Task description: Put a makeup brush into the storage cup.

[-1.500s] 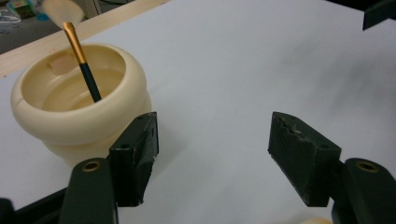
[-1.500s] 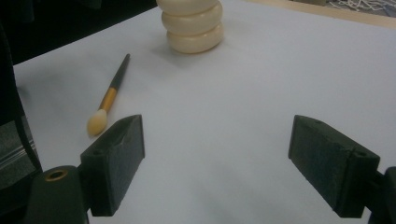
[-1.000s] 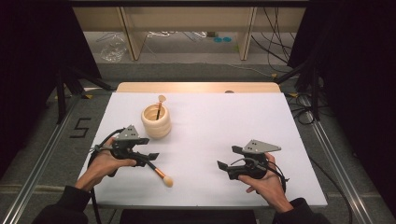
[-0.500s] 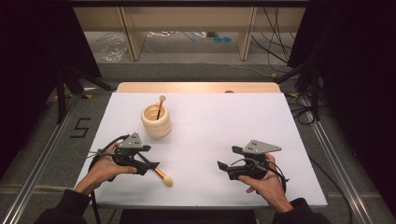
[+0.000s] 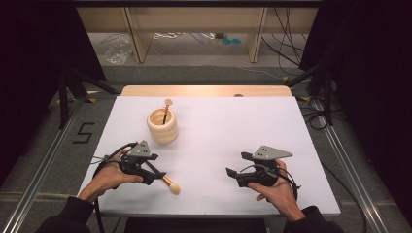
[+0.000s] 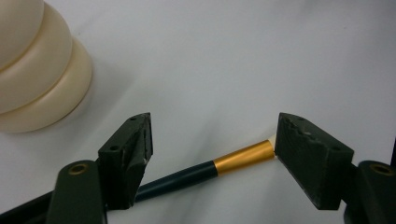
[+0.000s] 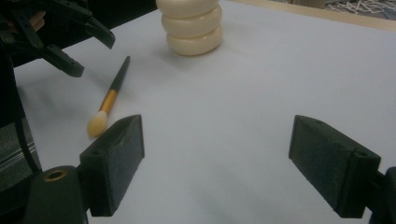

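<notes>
We see the brush (image 5: 168, 182) lying flat on the white table (image 5: 218, 131), just off the tips of the left gripper (image 5: 154, 174), whose jaws stand wide apart and press on nothing. In the left gripper view the dark handle (image 6: 180, 176) runs across the gap between the two jaws, passing low by the left-hand jaw, and the gold ferrule (image 6: 243, 157) ends just short of the right-hand jaw, which hides the tip; we cannot tell whether anything touches there. The brush's long axis runs on a slant: from the high view the handle end sits under the gripper and the pale tip (image 5: 174, 189) points away from it, toward the table's near edge and the middle. Beyond the tip the sheet lies bare across to the right gripper (image 5: 231, 174), which rests well apart with its jaws also spread and nothing between them; in its own view the brush (image 7: 109, 100) lies ahead and off to one side of the jaws. Behind the left gripper, farther up the table, stands the ribbed holder (image 5: 163, 124) with another brush (image 5: 166, 109) upright in it, near but clear of the gripper. The near edge lies close below the brush's tip, while the table's left edge is just beyond the left hand (image 5: 108, 175).
</notes>
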